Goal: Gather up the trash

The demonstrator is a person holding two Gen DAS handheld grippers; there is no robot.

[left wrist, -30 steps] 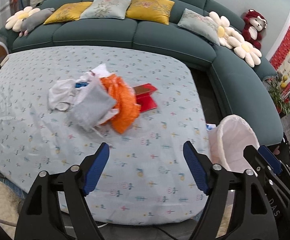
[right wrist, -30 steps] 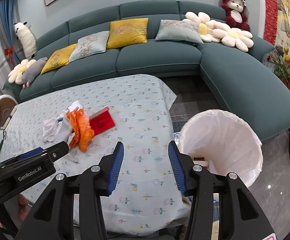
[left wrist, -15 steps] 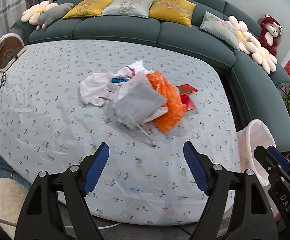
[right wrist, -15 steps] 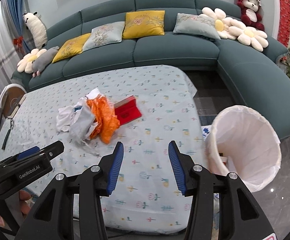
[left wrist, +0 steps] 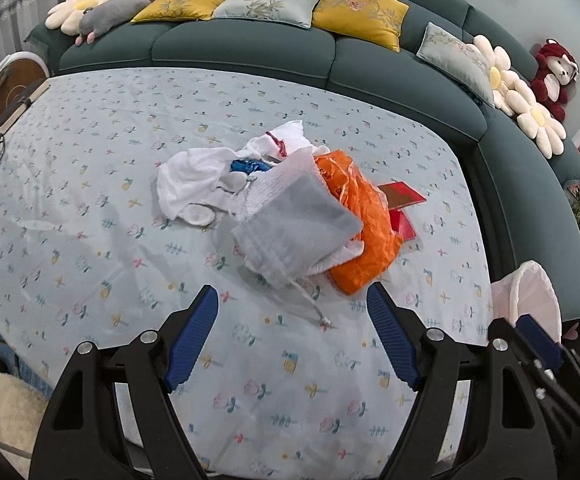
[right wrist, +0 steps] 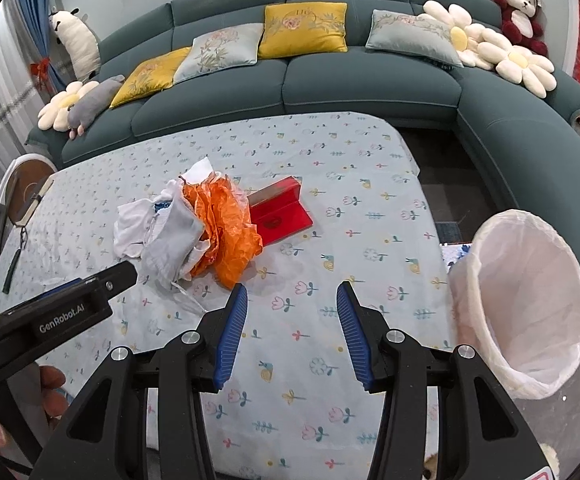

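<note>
Living-room setting: teal sectional sofa (right wrist: 369, 84) running along the far side, low table under a pale floral-print cloth (left wrist: 90, 208) filling the foreground. Trash heap sitting mid-table: white crumpled cloth (left wrist: 194, 184), grey drawstring pouch (left wrist: 293, 228), orange crinkled plastic bag (left wrist: 365, 220) and flat red cardboard packet (right wrist: 282, 216), all touching or overlapping, red packet on the far-right edge of the heap. White-lined round waste bin (right wrist: 525, 300) standing off the table's right edge, mouth tilting toward the cameras.

Left gripper (left wrist: 291, 338) hovering released, jaws spread wide, nothing between them. Right gripper (right wrist: 291, 330) also released and empty, hovering over bare cloth between heap and bin.

Key relation: heap is lying straight ahead of the left gripper, just beyond its tips, grey pouch nearest, its cord trailing into the gap. For the right gripper the heap is lying ahead-left, farther off. Left looks nearer; a forward-down reach is likely coming. Pouch's long axis is running diagonally, near-left to far-right.
</note>
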